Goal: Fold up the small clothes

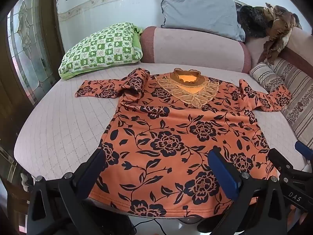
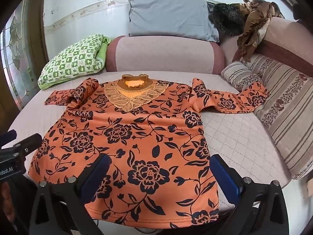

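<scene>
An orange top with black flowers (image 1: pixel 176 137) (image 2: pixel 127 137) lies flat, front up, on the quilted seat, its lace collar (image 1: pixel 187 86) (image 2: pixel 135 92) at the far end. The left sleeve (image 1: pixel 109 87) is bunched and partly folded onto the shoulder; the right sleeve (image 2: pixel 230 99) stretches out toward the striped cushion. My left gripper (image 1: pixel 158 160) hovers open over the left half of the hem, with nothing between its fingers. Over the right half of the hem my right gripper (image 2: pixel 160 168) stands open too, and it also shows at the right edge of the left wrist view (image 1: pixel 289 156).
A green checked pillow (image 1: pixel 101 49) lies at the far left and a grey pillow (image 1: pixel 199 11) leans on the backrest. Striped cushions (image 2: pixel 283 107) line the right side. Brown and black clothes (image 2: pixel 244 19) hang over the sofa corner. A glazed door (image 1: pixel 25 45) stands at the left.
</scene>
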The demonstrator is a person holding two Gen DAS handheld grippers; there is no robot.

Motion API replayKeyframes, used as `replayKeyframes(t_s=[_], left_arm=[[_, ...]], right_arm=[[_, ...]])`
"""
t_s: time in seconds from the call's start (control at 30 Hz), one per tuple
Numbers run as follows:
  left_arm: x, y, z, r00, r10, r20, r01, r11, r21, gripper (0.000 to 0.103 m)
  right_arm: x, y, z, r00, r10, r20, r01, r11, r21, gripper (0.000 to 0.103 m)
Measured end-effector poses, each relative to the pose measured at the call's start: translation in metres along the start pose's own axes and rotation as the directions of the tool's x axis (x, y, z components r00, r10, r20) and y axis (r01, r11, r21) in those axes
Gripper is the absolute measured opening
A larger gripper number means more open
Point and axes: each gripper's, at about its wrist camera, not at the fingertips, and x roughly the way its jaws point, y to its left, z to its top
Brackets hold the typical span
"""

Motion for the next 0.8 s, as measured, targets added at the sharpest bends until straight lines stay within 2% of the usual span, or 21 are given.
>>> replayKeyframes(t_s=[0.03, 0.33, 0.8], left_arm=[[-0.001, 0.001, 0.0, 1.0, -0.012, 0.012, 0.013, 1.0, -0.014, 0.103], [0.004, 0.004, -0.012, 1.0, -0.02, 0.012, 0.02, 1.0, -0.02, 0.103], [0.001, 0.005, -0.005, 1.0, -0.031, -0.006, 0.031, 0.999, -0.026, 0.103]], right_arm=[[-0.001, 0.0, 0.0, 1.0, -0.004, 0.027, 0.004, 1.0, 0.003, 0.103], [-0.005, 0.0, -0.003, 1.0, 0.001, 0.025, -0.001, 1.0, 0.004, 0.103], [-0.006, 0.004, -0.001, 1.0, -0.006, 0.019, 0.007, 1.0, -0.02, 0.103]])
